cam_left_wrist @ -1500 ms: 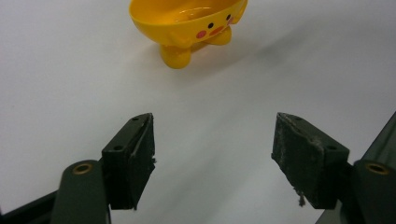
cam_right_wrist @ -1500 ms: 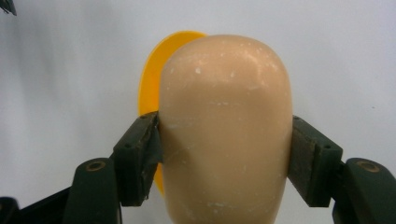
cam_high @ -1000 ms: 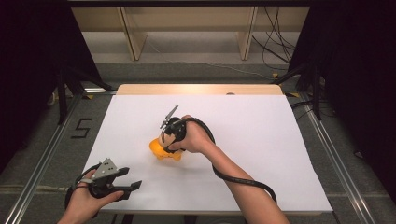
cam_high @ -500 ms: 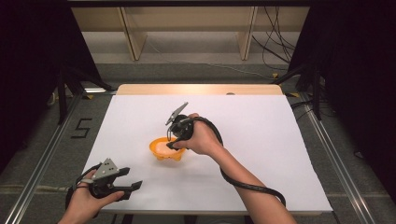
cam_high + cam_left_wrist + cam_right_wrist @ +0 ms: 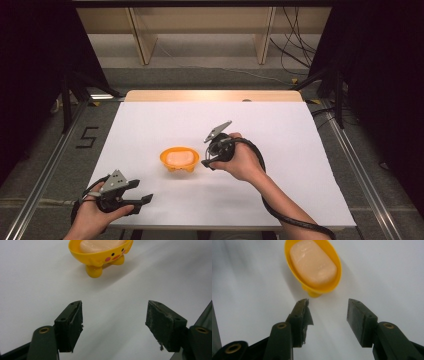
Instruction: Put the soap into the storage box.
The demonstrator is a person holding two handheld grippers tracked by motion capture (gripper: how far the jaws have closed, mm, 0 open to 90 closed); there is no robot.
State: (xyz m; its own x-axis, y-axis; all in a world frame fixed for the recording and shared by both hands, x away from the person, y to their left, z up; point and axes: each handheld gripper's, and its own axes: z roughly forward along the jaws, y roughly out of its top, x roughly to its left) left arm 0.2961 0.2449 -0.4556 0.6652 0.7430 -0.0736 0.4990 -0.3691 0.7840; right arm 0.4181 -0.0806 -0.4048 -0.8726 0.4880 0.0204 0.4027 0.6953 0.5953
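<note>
One white table (image 5: 150, 125), grey floor (image 5: 45, 150), dark surroundings.

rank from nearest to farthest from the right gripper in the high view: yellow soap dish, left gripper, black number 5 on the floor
1. Yellow plastic soap dish holding the peach soap bar, just left of the right gripper.
2. Left gripper, near the table's front-left edge.
3. Black number 5, on the floor beyond the table's left edge.

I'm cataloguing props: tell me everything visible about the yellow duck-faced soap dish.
The yellow duck-faced soap dish looks like glossy plastic: an oval bowl on stubby feet, with black dot eyes, pink cheeks and an orange beak on one side. It stands upright on the white table and holds a pale peach soap bar. No gripper touches it.
</note>
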